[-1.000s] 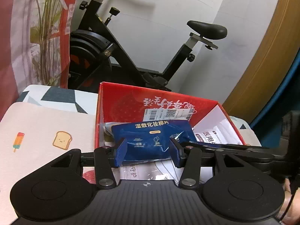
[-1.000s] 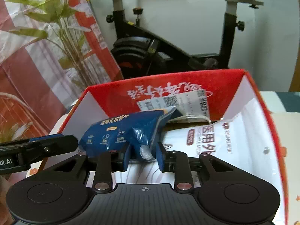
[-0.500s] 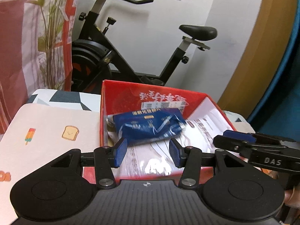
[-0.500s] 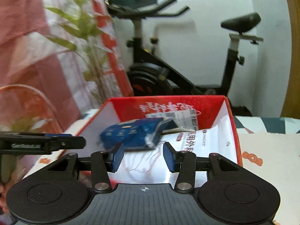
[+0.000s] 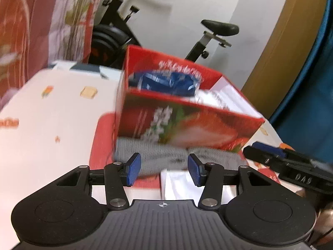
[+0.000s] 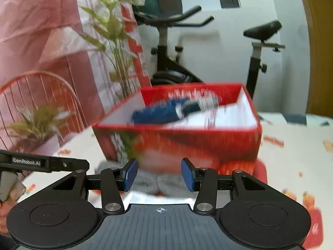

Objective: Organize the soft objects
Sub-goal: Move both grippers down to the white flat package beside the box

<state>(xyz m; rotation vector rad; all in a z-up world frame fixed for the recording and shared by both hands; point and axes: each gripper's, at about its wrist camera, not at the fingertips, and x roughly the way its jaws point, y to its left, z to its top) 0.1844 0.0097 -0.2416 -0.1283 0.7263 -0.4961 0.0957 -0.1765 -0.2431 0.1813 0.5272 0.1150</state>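
Note:
A red box (image 5: 187, 123) stands on the table and holds a blue soft pack (image 5: 166, 82) and white packs (image 5: 224, 102). It also shows in the right wrist view (image 6: 187, 143), with the blue pack (image 6: 164, 112) inside. A grey knitted cloth (image 5: 164, 156) lies in front of the box, also in the right wrist view (image 6: 154, 182). A white packet (image 5: 177, 183) lies nearer. My left gripper (image 5: 164, 171) is open and empty just before the cloth. My right gripper (image 6: 159, 175) is open and empty over the cloth. Both views are blurred.
The table has a white cloth with small prints (image 5: 52, 125) and a red mat (image 5: 102, 141) under the box. An exercise bike (image 6: 166, 58) stands behind the table. A red wire chair (image 6: 37, 104) and a plant stand at the left.
Both grippers let go of the blue pack, which now lies in the box. They have pulled back and dropped low in front of the box, over the grey cloth.

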